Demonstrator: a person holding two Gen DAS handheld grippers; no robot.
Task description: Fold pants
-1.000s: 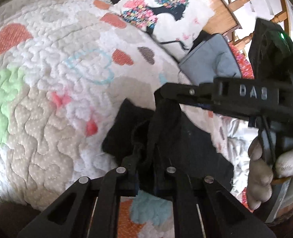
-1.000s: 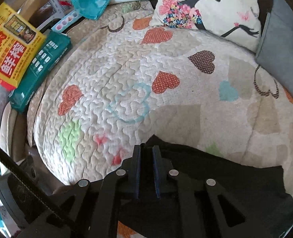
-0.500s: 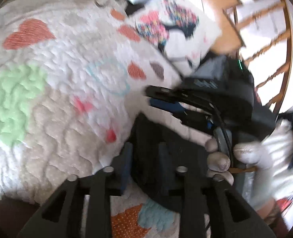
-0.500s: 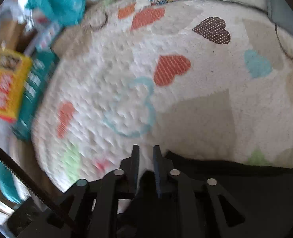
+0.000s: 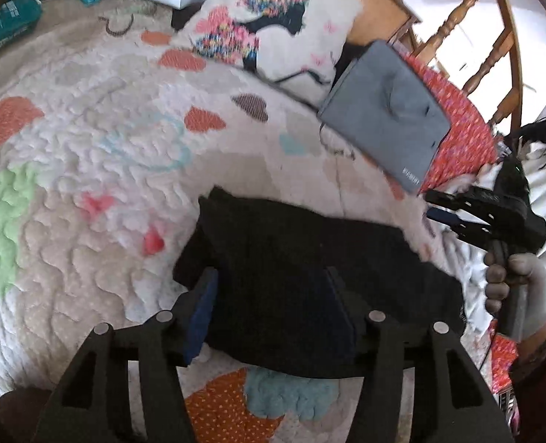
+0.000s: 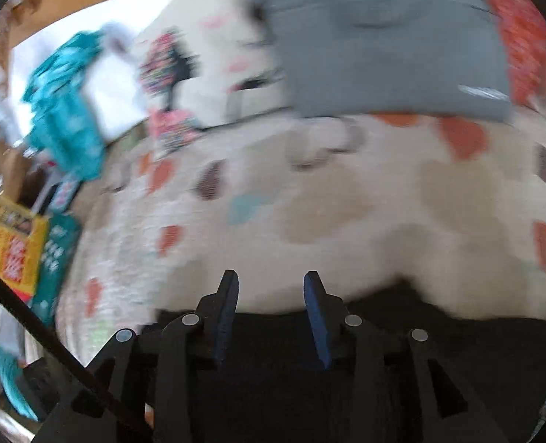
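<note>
Left wrist view: the left gripper [image 5: 269, 295] jaws are opening, with the folded black pants [image 5: 310, 269] on the quilt [image 5: 88, 184] lying between and beneath them, unclamped; a pad could snag the top layer and undo the fold. Right wrist view: the right gripper [image 6: 269, 295] jaws are opening, nothing between them, pants [image 6: 420, 350] below and behind the tips; the blurred frame suggests motion that could drag the edge.

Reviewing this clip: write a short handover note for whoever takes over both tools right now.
Left tool: opening, over the black pants, nothing pinched.
Right tool: opening too, nothing between its fingers, off the pants' right end.
Pants: lying folded in a compact bundle on the heart quilt, near its front edge, released.
Grey folded item lies behind, by the pillow.
Done: at least one fold laid down.
Left: check edges, possibly one more fold, smooth flat.
</note>
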